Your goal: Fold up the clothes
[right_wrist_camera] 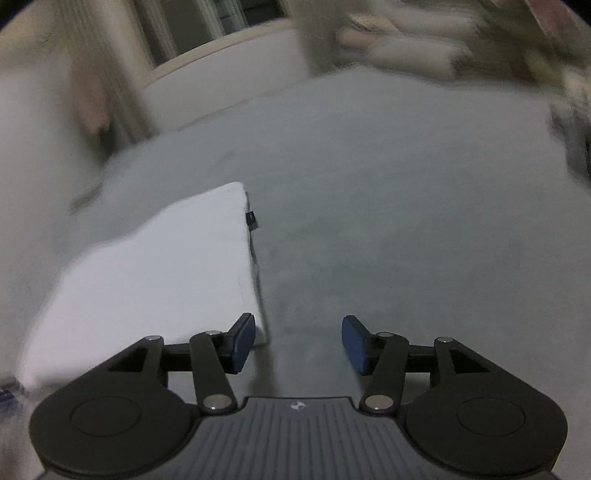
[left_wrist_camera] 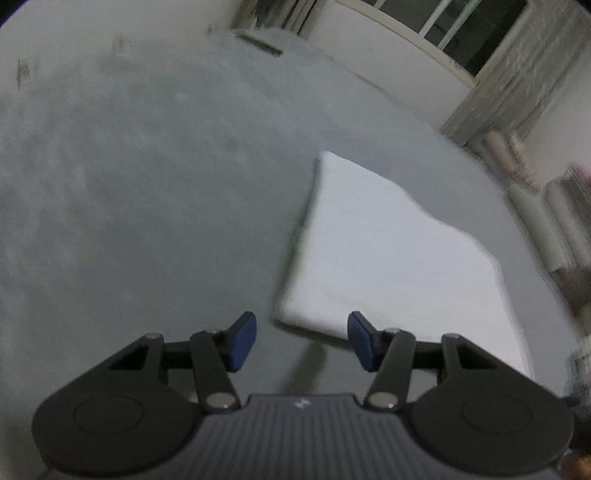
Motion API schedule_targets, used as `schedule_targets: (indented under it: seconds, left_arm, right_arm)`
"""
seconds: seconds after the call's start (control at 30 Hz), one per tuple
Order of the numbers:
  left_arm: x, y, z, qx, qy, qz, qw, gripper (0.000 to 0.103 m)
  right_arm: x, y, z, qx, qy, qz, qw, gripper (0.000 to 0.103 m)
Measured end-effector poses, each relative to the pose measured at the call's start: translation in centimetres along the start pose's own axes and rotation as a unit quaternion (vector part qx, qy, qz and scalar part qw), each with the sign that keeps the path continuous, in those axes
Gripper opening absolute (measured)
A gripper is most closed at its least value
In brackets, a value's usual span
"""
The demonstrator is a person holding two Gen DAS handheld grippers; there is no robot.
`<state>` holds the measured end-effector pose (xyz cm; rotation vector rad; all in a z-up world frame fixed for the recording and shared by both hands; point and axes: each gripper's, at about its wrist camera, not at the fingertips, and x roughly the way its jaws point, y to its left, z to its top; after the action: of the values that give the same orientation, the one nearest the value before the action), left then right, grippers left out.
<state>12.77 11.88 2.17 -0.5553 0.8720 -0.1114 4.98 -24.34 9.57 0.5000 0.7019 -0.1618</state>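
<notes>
My left claw (left_wrist_camera: 302, 341): I see it low in the left wrist view. Its two blue pads (left_wrist_camera: 243, 341) stand apart. It is open and it holds nothing. Only the gray bed shows in the gap.

My right claw (right_wrist_camera: 298, 343): I see it low in the right wrist view. It is open too, with nothing between its blue pads (right_wrist_camera: 354, 344). The gap shows bare bed.

Folded cloth (left_wrist_camera: 391, 258): This is the white piece of clothing. It lies flat on the bed as a neat folded shape. In the left wrist view it sits just past the left claw, to the right side. Its near corner shows right by the right pad. I cannot tell if the pad touches it. In the right wrist view the same cloth (right_wrist_camera: 155, 273) sits to the left. Its near corner is just behind the left pad.

Small tag (right_wrist_camera: 251, 218): A little dark tag sticks out of the cloth's right edge, near its far corner.

Bed (left_wrist_camera: 147, 206): It is big, gray and soft looking. It goes all around the cloth and far back.

Wall (left_wrist_camera: 343, 44): A pale wall stands past the far side of the bed.

Window (left_wrist_camera: 450, 26): It is dark, with a light frame, above the wall.

Curtain (left_wrist_camera: 517, 85): It hangs pale beside the window. The far things at the right are too blurry for me to name.
</notes>
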Motion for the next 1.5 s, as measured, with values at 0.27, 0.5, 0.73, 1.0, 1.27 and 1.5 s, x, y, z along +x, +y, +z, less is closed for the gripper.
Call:
schedule_targets:
  seconds: [0.27,0.5,0.73,1.0,1.27,1.5]
  left_arm:
    - [3.0,0.6,-0.1,-0.055,-0.025,-0.035,0.9976,0.055]
    - [4.8,1.7,0.6,-0.068,-0.045,-0.038,0.9959,0.017]
    - [4.0,1.6,0.8,-0.076,-0.064,-0.03,0.9946,0.006]
    - [-1.3,1.7,-1.6,-0.067,-0.046,0.0,0.9967,0.005]
    - [-6.5,0.1,-7.0,0.006,-0.037,0.054,0.9978,0.006]
    - [-7.4,-1.7,-8.8,0.071,-0.048,0.087,0.9925,0.007]
  right_arm:
    - [1.8,1.5,-1.6,0.089,0.017,0.098,0.991,0.072]
    - [3.4,1.4,-2.0,0.105,-0.037,0.091,0.99,0.056]
    - [4.1,-0.2,-1.8,0.163,-0.047,0.08,0.982,0.005]
    - [-1.1,-0.6,-1.7,0.138,-0.031,0.073,0.987,0.004]
    - [-6.8,-1.6,-5.0,0.104,-0.022,0.054,0.993,0.004]
    - [-7.7,-1.2,-6.5,0.051,-0.017,0.032,0.998,0.004]
